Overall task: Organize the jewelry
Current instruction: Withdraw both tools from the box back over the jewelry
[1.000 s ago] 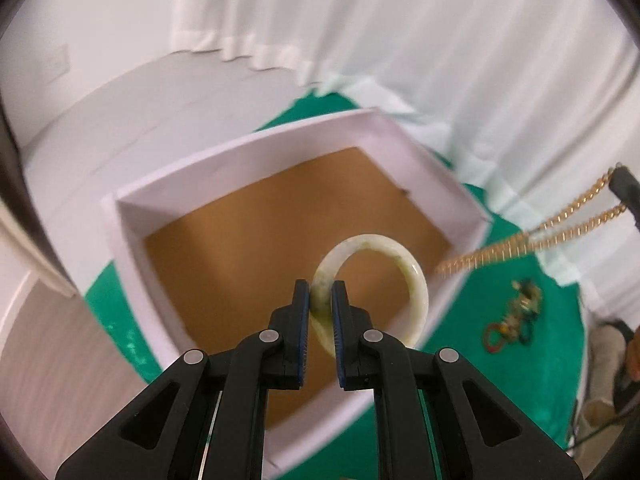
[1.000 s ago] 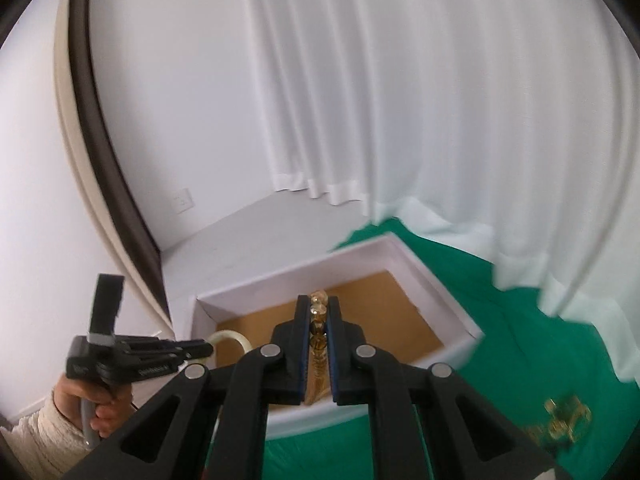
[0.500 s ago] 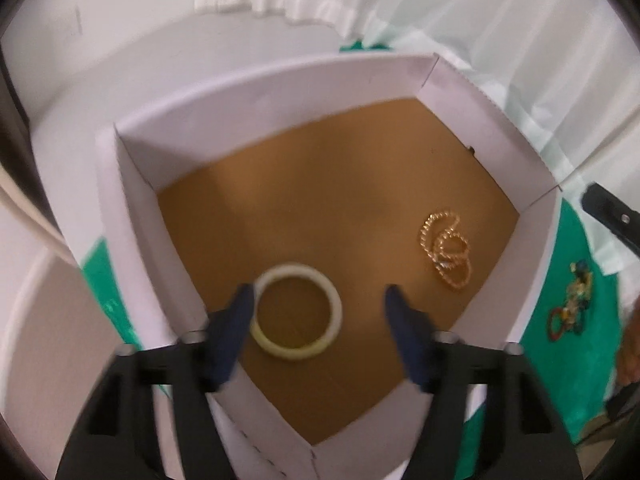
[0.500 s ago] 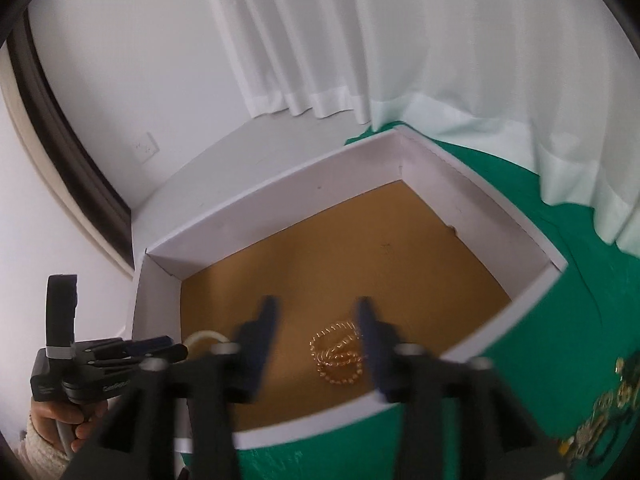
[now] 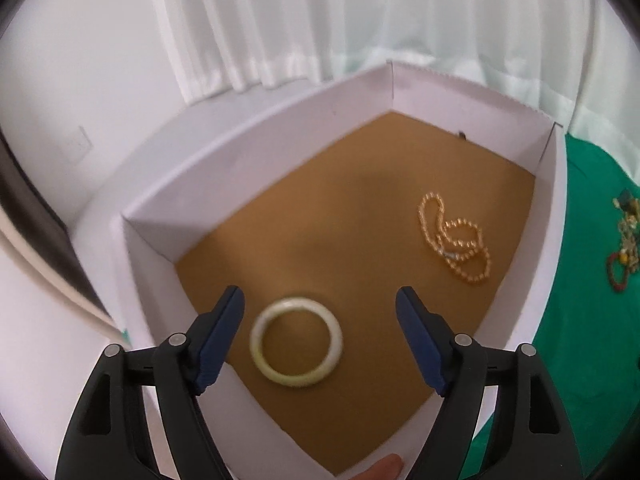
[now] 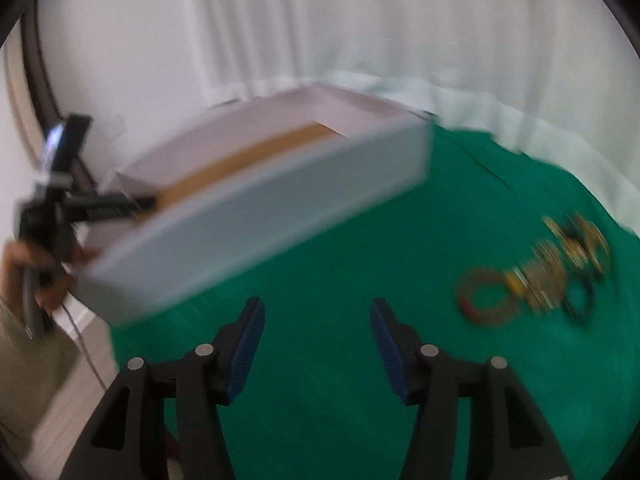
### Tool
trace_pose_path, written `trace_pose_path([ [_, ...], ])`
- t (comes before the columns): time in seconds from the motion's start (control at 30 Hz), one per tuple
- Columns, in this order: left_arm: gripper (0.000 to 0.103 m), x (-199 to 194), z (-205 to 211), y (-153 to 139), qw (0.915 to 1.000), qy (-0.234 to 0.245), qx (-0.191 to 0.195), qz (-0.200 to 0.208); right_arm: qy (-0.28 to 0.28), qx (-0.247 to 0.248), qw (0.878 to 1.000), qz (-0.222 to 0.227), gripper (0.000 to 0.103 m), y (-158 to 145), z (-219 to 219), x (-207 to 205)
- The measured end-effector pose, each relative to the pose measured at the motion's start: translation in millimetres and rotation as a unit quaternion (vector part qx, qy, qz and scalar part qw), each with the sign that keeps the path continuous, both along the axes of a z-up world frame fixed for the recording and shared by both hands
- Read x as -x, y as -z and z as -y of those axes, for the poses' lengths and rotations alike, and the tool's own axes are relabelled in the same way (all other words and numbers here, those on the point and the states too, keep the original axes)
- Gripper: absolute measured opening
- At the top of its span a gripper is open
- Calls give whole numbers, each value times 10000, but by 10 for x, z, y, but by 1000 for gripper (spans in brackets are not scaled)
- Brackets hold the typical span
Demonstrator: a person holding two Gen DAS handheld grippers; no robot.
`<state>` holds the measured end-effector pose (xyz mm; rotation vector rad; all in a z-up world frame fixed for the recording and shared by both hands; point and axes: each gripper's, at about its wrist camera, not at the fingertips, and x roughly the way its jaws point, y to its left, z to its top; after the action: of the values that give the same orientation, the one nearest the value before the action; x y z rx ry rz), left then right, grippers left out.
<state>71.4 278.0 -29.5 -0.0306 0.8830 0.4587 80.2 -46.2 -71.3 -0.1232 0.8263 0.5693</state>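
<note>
One white box (image 5: 256, 148) with a brown floor sits under the left gripper (image 5: 320, 320), whose jaws are spreading with nothing pressed between them. One pale bangle (image 5: 296, 342) lies flat on the box floor, between and just below the two blue pads (image 5: 218, 338). One gold bead necklace (image 5: 454, 238) lies coiled up and to the right of the right-hand finger, well apart from the bangle. The right gripper (image 6: 316, 340) hovers over one green cloth (image 6: 360, 264), jaws widening and empty; one blurred heap of loose jewelry (image 6: 536, 272) lies to its right, too smeared to count.
</note>
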Motion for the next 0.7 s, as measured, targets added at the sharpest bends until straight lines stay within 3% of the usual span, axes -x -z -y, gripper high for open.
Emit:
trace_pose_path([
  [0.17, 80, 151, 28, 2, 9995, -2, 308, 34, 1126, 360, 9927, 240, 56, 223, 917, 299],
  [0.33, 80, 281, 151, -54, 9988, 82, 444, 178, 1885, 617, 9796, 328, 56, 365, 1467, 383],
  [0.43, 81, 369, 282, -234, 9988, -175, -18, 453, 2094, 592, 9754, 349, 56, 389, 1642, 391],
  [0.5, 96, 476, 427, -433, 9962, -217, -216, 818, 2220, 610, 9723, 407, 62, 394, 1712, 406],
  [0.57, 100, 567, 594, -602, 9929, -66, -216, 1165, 2386, 609, 9683, 421, 79, 406, 1802, 457],
  [0.63, 103, 622, 847, -719, 9899, 339, 12, 1376, 2533, 578, 9650, 362, 79, 436, 1902, 458],
  [0.7, 102, 601, 1119, -697, 9874, 836, 410, 1280, 2655, 572, 9620, 289, 79, 478, 1977, 471],
])
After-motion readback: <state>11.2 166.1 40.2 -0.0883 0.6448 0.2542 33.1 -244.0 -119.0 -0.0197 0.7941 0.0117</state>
